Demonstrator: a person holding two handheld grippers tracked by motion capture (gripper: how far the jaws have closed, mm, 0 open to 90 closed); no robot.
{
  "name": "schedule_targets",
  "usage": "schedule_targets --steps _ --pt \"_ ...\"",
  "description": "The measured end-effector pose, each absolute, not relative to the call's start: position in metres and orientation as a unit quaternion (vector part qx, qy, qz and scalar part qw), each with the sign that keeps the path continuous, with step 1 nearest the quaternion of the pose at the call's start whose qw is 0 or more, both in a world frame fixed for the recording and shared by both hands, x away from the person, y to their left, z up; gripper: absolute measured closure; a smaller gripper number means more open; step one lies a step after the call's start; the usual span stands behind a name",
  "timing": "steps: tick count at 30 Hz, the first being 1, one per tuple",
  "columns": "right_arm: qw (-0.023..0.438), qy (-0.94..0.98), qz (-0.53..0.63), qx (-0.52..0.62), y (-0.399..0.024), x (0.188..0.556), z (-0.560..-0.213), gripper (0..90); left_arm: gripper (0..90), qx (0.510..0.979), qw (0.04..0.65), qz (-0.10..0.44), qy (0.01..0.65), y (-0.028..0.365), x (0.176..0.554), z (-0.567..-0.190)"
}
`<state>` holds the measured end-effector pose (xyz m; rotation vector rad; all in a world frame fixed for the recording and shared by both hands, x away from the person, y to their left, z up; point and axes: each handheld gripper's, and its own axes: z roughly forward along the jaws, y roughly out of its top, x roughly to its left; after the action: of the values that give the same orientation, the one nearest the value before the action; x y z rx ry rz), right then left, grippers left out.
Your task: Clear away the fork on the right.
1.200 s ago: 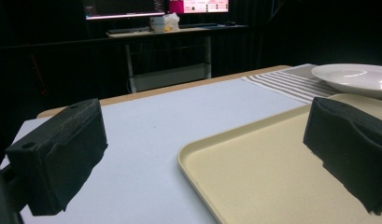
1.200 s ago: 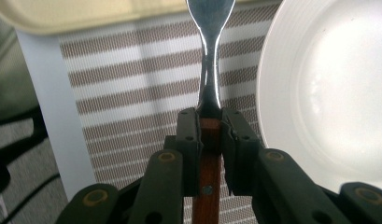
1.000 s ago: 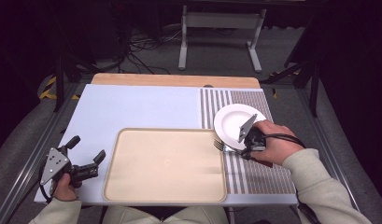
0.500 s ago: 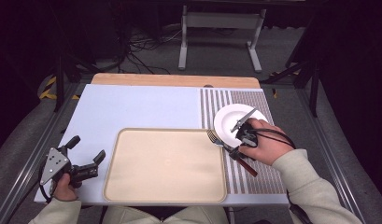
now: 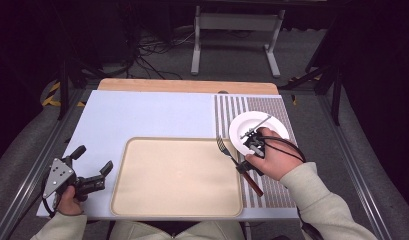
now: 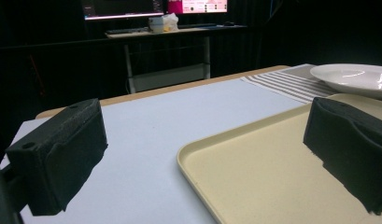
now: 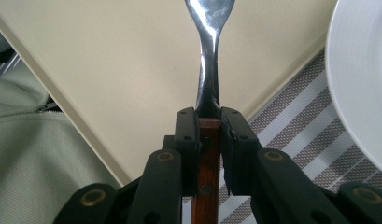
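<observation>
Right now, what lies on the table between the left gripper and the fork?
In the high view, the empty beige tray lies between the left gripper and the fork; nothing rests on it.

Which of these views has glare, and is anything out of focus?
High view: evenly lit table, dark surroundings. Left gripper view: bright highlights on the plate, a dim background, and its near jaws look soft. Right gripper view: glare streaks along the fork; the right gripper is sharp where it clamps the fork.
</observation>
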<state>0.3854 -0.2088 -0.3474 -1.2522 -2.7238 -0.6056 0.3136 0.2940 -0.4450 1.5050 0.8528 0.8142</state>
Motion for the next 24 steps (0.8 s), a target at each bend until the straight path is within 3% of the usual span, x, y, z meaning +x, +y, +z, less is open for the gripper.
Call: schedule_targets --steps 24 --pt "0.045 -0.846 -0.199 -0.493 -0.177 0.391 -0.362 77.5 0.1 0.644 0.575 0.347 0.366 0.294 0.314 -0.445"
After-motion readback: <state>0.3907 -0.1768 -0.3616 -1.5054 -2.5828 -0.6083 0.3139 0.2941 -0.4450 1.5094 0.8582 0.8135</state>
